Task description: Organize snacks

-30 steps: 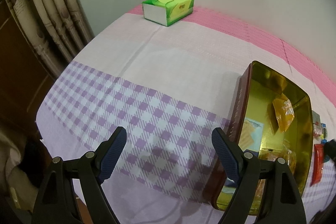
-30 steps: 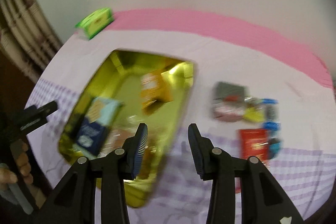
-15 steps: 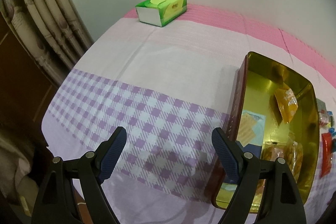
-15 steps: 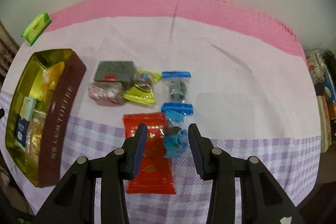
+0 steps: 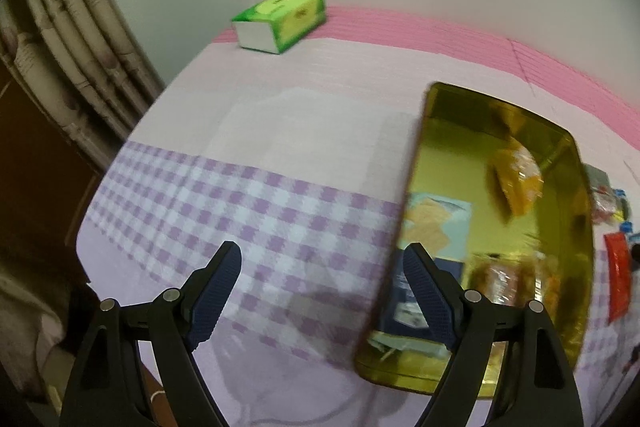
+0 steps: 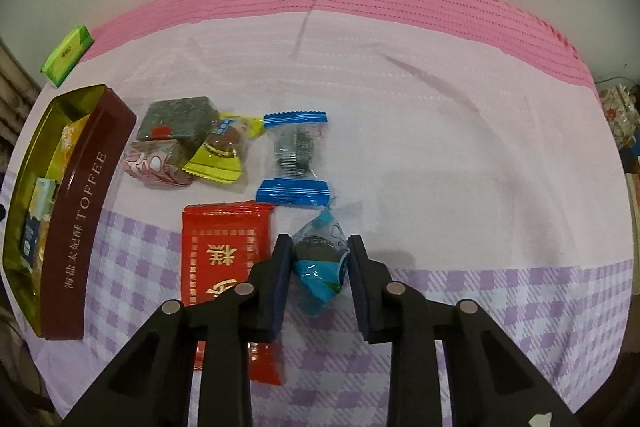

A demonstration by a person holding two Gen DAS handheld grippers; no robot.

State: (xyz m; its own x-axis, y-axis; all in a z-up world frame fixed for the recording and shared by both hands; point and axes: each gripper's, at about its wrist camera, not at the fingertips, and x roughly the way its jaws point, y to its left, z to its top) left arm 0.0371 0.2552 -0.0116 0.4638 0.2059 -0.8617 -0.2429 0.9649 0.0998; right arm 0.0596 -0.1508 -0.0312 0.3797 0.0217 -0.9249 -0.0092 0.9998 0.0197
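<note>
My right claw [image 6: 319,269] is pinching the small blue-wrapped snack [image 6: 320,267] on the worktop [image 6: 440,131], beside the red packet [image 6: 224,259]. Pick step, I think; next lift and carry left to the toffee tin [image 6: 86,203]. Left claw [image 5: 322,279] spread, empty. Pink-and-lilac checked cloth, plain wall, green tissue box [image 5: 282,21].

A clothed table [image 6: 460,131] bears a toffee tin [image 6: 86,195], snack packets [image 6: 226,259] and a tissue box [image 5: 280,21].
</note>
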